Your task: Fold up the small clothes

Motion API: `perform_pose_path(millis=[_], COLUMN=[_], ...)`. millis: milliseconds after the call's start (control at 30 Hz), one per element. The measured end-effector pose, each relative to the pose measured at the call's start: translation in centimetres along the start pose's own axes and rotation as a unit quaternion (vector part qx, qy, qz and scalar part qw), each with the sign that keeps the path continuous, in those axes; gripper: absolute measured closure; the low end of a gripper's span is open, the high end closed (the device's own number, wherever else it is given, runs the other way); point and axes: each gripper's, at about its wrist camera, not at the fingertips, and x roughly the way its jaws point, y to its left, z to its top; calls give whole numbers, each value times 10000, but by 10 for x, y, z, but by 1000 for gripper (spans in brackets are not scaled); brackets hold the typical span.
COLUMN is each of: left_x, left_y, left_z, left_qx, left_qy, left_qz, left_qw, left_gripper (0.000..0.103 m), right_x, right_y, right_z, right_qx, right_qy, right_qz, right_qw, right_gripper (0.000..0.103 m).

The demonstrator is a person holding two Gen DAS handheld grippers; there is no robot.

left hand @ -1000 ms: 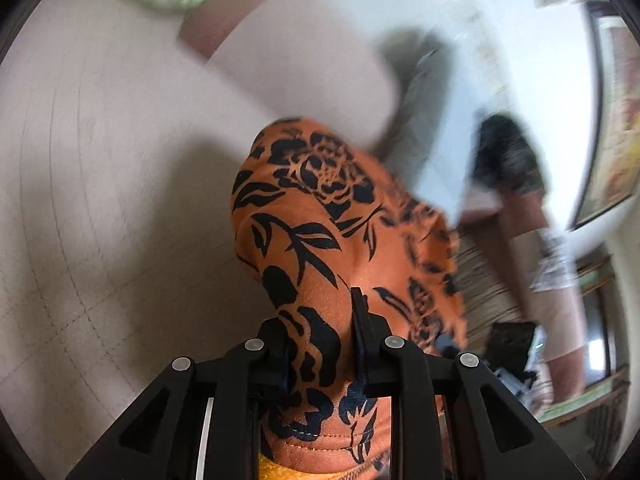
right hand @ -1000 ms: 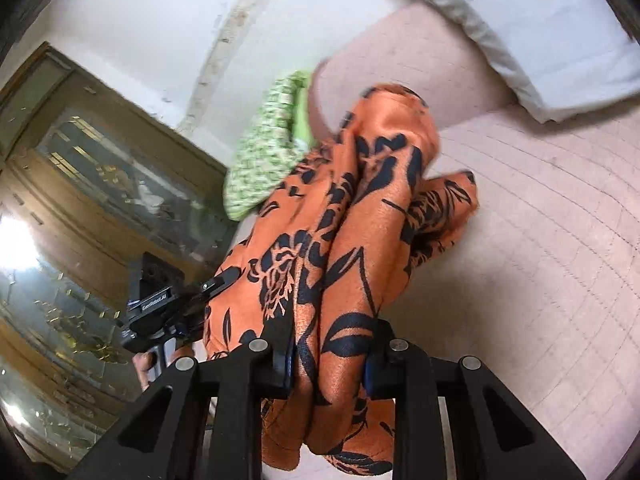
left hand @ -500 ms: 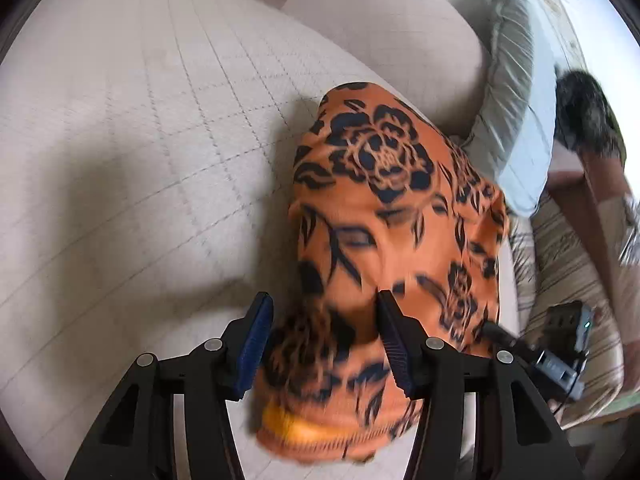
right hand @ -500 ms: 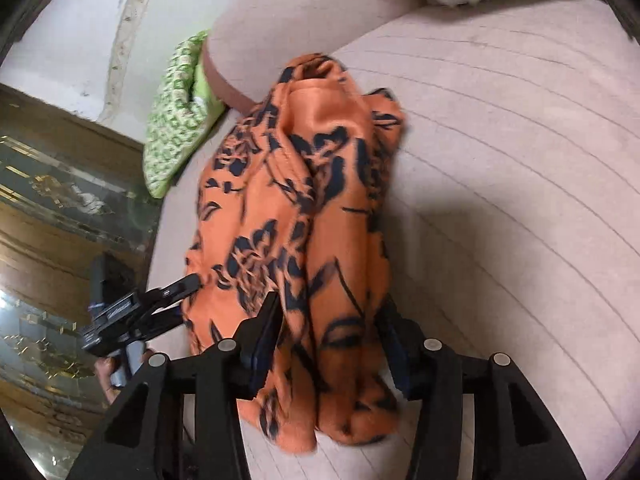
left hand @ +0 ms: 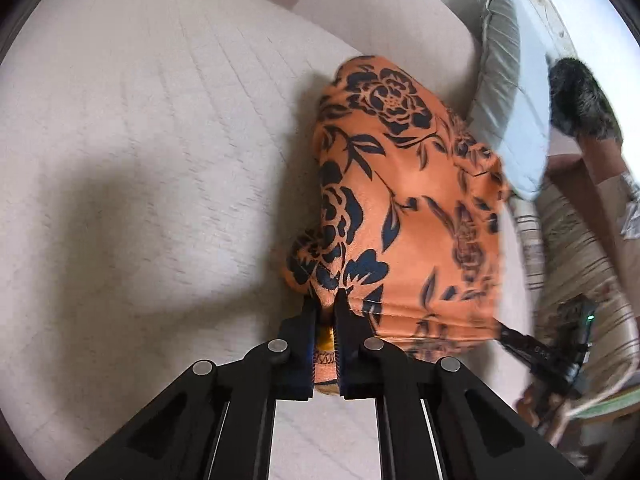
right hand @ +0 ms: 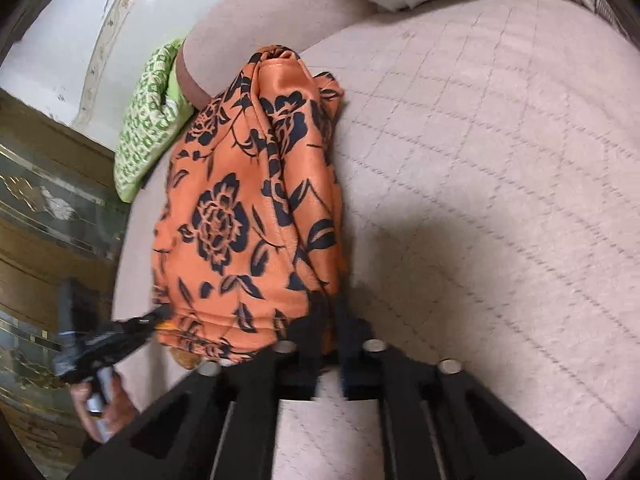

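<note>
At the bottom middle of the left wrist view, the left tool (left hand: 325,312) is closed on the near hem of the orange floral garment (left hand: 404,216). In the right wrist view, the right tool (right hand: 329,316) is closed too and pinches the near edge of the same garment (right hand: 248,216). The cloth lies folded on the quilted pink sofa seat (right hand: 480,184), in the middle of both frames. Farther, at the upper left, a green patterned cushion (right hand: 148,124) leans beside the armrest.
</note>
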Motion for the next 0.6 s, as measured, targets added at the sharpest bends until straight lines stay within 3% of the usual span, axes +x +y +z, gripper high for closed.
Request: perform_pose_path(millis=[67, 133, 167, 200, 267, 333, 400, 467, 533, 600], left_x=[8, 1, -2, -4, -8, -12, -13, -14, -9, -7], left_y=[10, 4, 2, 3, 4, 7, 6, 6, 4, 1], left_z=[-1, -1, 0, -1, -4, -8, -10, -13, -14, -15], left_qx=[-204, -120, -106, -129, -220, -243, -216, -126, -79, 6], left_qy=[158, 55, 46, 72, 72, 54, 21, -35, -73, -89], left_qz=[-39, -45, -107, -138, -165, -172, -94, -10, 30, 118], left_qw=[9997, 9999, 9999, 9998, 9996, 9995, 9997, 9999, 9999, 9999], left_gripper=[95, 92, 85, 80, 77, 76, 76, 76, 76, 95], right_x=[9, 9, 5, -6, -21, -31, -33, -22, -8, 2], right_y=[-13, -16, -12, -6, 4, 9, 12, 18, 22, 22], right_z=[-4, -4, -3, -1, -1, -5, -12, -16, -20, -22], right_qx=[34, 230, 190, 92, -54, -78, -63, -133, -215, -231], right_qy=[166, 176, 95, -97, -395, -484, -564, -423, -274, -152], right_qz=[-265, -26, 33, -8, -93, 236, 419, 431, 310, 213], right_qw=[9995, 9996, 9998, 9999, 9992, 9985, 9975, 9981, 9989, 9994], right_gripper=[103, 103, 102, 96, 92, 63, 56, 57, 69, 85])
